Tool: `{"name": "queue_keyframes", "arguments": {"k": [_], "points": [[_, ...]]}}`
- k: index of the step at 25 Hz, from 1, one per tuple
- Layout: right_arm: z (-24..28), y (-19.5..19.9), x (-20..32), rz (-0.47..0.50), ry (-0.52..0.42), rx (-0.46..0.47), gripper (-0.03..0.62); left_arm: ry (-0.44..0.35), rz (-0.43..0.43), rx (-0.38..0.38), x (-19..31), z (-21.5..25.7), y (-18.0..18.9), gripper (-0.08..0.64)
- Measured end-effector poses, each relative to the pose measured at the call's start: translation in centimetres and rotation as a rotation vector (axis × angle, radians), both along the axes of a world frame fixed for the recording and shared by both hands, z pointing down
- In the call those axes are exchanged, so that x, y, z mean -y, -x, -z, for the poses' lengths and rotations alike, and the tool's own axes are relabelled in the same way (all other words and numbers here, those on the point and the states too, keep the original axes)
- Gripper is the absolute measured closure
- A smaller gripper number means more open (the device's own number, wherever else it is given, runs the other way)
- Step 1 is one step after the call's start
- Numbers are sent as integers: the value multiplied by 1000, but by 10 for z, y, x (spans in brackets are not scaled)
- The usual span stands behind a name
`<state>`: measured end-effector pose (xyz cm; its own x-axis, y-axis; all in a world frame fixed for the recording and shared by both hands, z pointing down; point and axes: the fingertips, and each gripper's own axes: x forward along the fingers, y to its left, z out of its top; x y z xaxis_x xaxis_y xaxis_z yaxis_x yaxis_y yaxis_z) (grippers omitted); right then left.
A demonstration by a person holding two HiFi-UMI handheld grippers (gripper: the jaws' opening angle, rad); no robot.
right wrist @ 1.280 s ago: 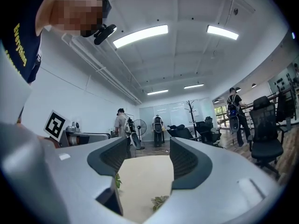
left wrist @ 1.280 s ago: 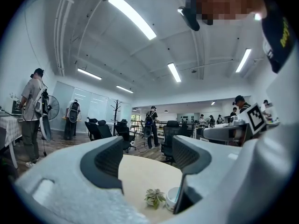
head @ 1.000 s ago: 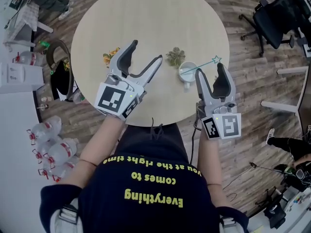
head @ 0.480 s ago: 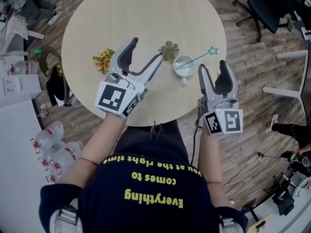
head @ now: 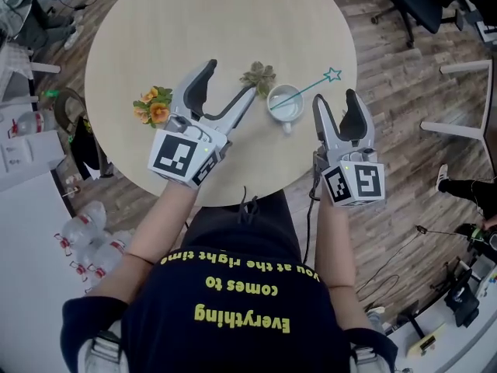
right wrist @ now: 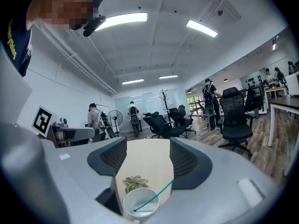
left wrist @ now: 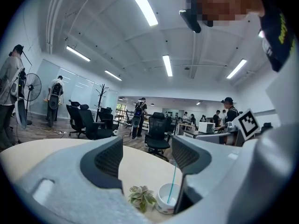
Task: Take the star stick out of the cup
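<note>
Drawn nearer plant (head: 258, 74) and cup (head: 285, 103) since a second ago: left gripper (head: 231, 80), jaws apart, empty, at cup's 9 o'clock; right gripper (head: 335, 98) at 3 o'clock, jaws wide, empty; star stick (head: 311, 88) standing in cup, leaning toward 2 o'clock; plant at cup's 11 o'clock; table (head: 155, 22) beneath.

Grey left tongs (head: 231, 78), navy yellow-lettered shirt (head: 233, 313)
</note>
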<state>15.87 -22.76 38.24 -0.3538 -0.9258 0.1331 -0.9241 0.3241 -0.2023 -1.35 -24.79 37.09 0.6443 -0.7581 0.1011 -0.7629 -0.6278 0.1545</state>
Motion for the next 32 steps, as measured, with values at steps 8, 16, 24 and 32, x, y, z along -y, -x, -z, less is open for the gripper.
{"name": "queue_keyframes", "arguments": {"k": [8,16,24,32], "points": [[-42,-23,30,-64,68,4,293,30,1,17,16,-21,-5,230],[-84,-41,49,-109,133,-8,293,37,4,27,29,-31,-9,230],[-115,-46,64,-101,184,2,326,64,13,31,38,-43,-9,230],[-119,-47,65,-92,182,16,413,77,15,26,39,-44,-6,232]]}}
